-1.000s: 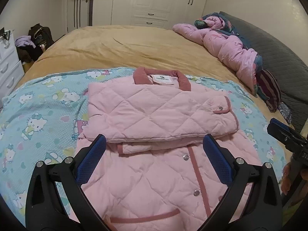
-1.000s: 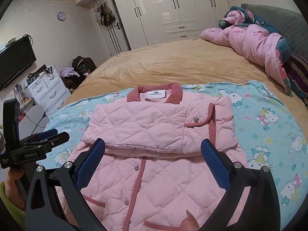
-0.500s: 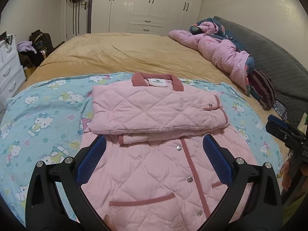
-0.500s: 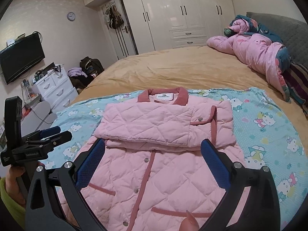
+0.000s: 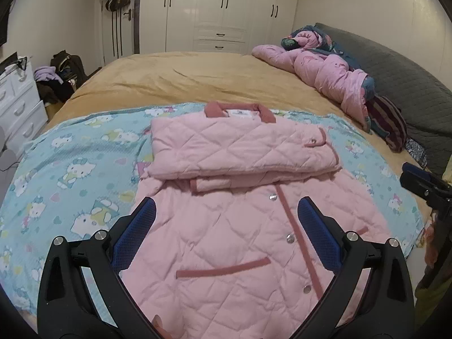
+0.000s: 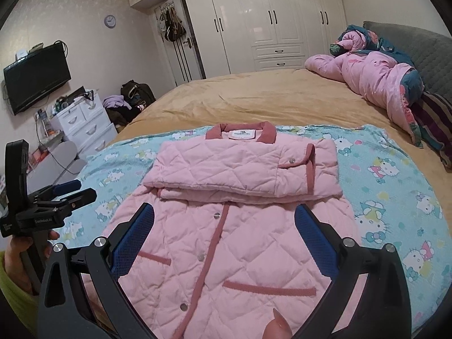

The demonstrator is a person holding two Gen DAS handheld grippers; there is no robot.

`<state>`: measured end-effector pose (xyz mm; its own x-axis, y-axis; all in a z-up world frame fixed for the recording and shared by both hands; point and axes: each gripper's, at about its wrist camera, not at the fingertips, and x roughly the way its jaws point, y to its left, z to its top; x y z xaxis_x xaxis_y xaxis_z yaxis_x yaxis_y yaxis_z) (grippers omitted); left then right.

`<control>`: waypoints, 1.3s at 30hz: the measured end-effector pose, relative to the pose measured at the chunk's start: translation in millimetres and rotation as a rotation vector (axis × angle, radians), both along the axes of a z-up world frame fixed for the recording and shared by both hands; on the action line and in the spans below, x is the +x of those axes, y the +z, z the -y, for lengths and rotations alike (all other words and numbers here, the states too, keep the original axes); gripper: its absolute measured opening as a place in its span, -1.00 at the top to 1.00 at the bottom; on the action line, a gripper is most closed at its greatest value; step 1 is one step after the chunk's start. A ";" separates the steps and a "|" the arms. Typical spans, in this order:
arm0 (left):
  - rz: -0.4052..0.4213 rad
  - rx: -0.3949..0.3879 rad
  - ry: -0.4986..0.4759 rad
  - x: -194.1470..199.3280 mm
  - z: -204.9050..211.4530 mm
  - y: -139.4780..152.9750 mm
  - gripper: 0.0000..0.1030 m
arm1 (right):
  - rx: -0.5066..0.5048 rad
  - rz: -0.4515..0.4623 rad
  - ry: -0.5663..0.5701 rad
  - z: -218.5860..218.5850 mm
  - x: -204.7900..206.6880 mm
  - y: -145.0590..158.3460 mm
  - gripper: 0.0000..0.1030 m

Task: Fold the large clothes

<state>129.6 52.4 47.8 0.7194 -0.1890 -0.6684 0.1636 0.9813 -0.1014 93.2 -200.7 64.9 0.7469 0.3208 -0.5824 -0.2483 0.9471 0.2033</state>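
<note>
Left claw (image 5: 226, 217) agape above jacket (image 5: 240, 248) hem; right claw (image 6: 224, 226) likewise.

The left tool (image 5: 226, 220) and the right tool (image 6: 224, 221) hover side by side, jaws spread wide, each gripping nothing.

pink quilted jacket (image 5: 240, 226) | sleeves folded across chest | flat on blanket

Black grippers (image 5: 226, 220), blue pads (image 6: 134, 231), perhaps yellow-green sleeve (image 6: 12, 291)
</note>
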 end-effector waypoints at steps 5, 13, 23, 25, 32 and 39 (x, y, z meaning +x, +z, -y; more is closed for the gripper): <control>-0.013 0.003 0.015 -6.5 -6.4 -10.2 -0.82 | -0.008 -0.010 -0.009 3.6 -8.5 -8.9 -0.92; -0.042 0.011 0.024 -16.3 -13.7 -29.5 -0.82 | -0.024 -0.033 -0.018 7.8 -17.2 -22.5 -0.92; -0.098 0.028 0.061 -28.8 -44.5 -69.5 -0.82 | -0.078 -0.095 -0.022 20.6 -28.2 -53.0 -0.92; -0.123 0.035 0.076 -30.5 -53.2 -80.1 -0.82 | -0.098 -0.108 -0.029 25.2 -30.9 -61.8 -0.92; -0.220 0.023 0.130 -45.2 -90.4 -120.7 -0.82 | -0.128 -0.171 -0.067 51.4 -37.8 -91.9 -0.92; -0.277 -0.007 0.145 -61.2 -111.6 -146.6 -0.82 | -0.119 -0.232 -0.099 76.1 -45.5 -115.4 -0.92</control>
